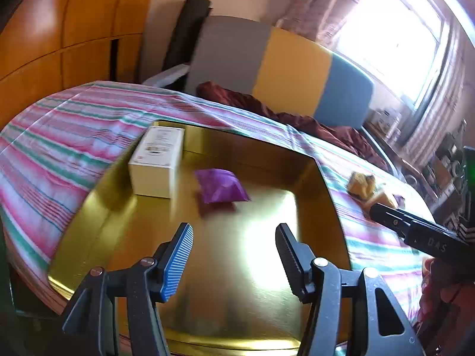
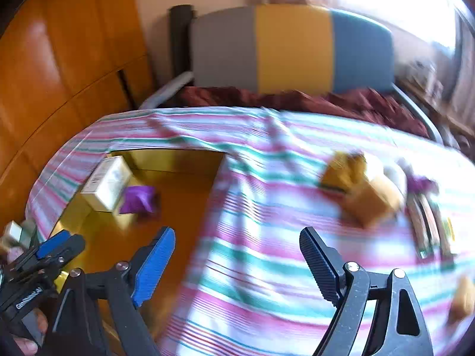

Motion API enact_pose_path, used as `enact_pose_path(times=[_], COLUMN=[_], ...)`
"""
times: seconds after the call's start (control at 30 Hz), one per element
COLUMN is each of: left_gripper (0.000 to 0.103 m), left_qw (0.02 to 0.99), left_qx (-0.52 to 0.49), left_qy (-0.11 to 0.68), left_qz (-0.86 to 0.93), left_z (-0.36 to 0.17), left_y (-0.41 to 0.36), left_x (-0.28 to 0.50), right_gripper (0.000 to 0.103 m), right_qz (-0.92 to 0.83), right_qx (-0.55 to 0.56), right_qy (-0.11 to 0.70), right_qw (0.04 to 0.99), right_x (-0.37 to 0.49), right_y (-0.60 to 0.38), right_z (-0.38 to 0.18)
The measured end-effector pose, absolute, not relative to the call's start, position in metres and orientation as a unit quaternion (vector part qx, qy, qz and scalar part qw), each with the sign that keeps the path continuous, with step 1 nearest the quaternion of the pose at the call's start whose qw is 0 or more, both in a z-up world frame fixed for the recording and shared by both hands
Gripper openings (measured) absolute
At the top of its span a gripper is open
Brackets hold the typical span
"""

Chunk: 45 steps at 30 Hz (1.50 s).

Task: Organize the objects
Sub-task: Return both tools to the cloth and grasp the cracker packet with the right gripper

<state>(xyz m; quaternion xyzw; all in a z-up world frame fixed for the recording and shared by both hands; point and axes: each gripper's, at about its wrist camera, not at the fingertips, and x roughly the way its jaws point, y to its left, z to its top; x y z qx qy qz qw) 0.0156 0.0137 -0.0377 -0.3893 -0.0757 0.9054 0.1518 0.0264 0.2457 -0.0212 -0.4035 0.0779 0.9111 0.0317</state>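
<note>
In the gold tray (image 1: 308,178), white box (image 1: 157,163), purple pouch (image 1: 219,185), both grippers empty

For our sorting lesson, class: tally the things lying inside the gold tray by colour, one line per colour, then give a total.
White: 1, the white box at the far left corner of the gold tray
Purple: 1, the purple packet beside it
Total: 2
The yellowish items out on the striped sheet are too blurred to count.
</note>
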Motion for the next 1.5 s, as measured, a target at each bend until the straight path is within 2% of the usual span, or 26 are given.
enact_pose_path(times=[0.43, 0.6, 0.83, 0.97, 1.03, 1.13, 1.3, 1.37, 1.5], left_gripper=[0.059, 0.059, 0.059, 0.059, 0.059, 0.059, 0.059, 0.059, 0.059], left_qw=[0.252, 0.284, 0.313, 0.319, 0.318, 0.317, 0.325, 0.327, 0.330], left_qx=[-0.394, -0.389, -0.398, -0.407, -0.409, -0.416, -0.413, -0.404, -0.391], left_qy=[-0.012, 0.014, 0.029, 0.039, 0.045, 0.052, 0.071, 0.082, 0.101], left_qz=[0.884, 0.876, 0.862, 0.855, 0.854, 0.851, 0.848, 0.850, 0.853], left_z=[-0.033, -0.028, -0.026, -0.028, -0.030, -0.033, -0.033, -0.031, -0.028], left_y=[0.088, 0.117, 0.148, 0.157, 0.161, 0.166, 0.184, 0.195, 0.220], left_x=[0.049, 0.061, 0.066, 0.069, 0.070, 0.069, 0.066, 0.063, 0.049], right_gripper=[0.088, 0.088, 0.088, 0.087, 0.083, 0.065, 0.050, 0.046, 0.046], right_qz=[0.886, 0.881, 0.891, 0.889, 0.886, 0.875, 0.878, 0.877, 0.879], right_qx=[-0.418, -0.402, -0.377, -0.378, -0.388, -0.411, -0.401, -0.400, -0.402], right_qy=[0.120, 0.131, 0.082, 0.097, 0.114, 0.132, 0.144, 0.143, 0.125], right_qw=[0.159, 0.211, 0.240, 0.239, 0.229, 0.219, 0.217, 0.224, 0.226], right_x=[0.087, 0.095, 0.067, 0.046, 0.036, 0.030, 0.035, 0.039, 0.048], right_y=[0.367, 0.421, 0.470, 0.495, 0.505, 0.512, 0.512, 0.510, 0.497], right_z=[-0.077, -0.082, -0.070, -0.077, -0.085, -0.102, -0.105, -0.105, -0.104])
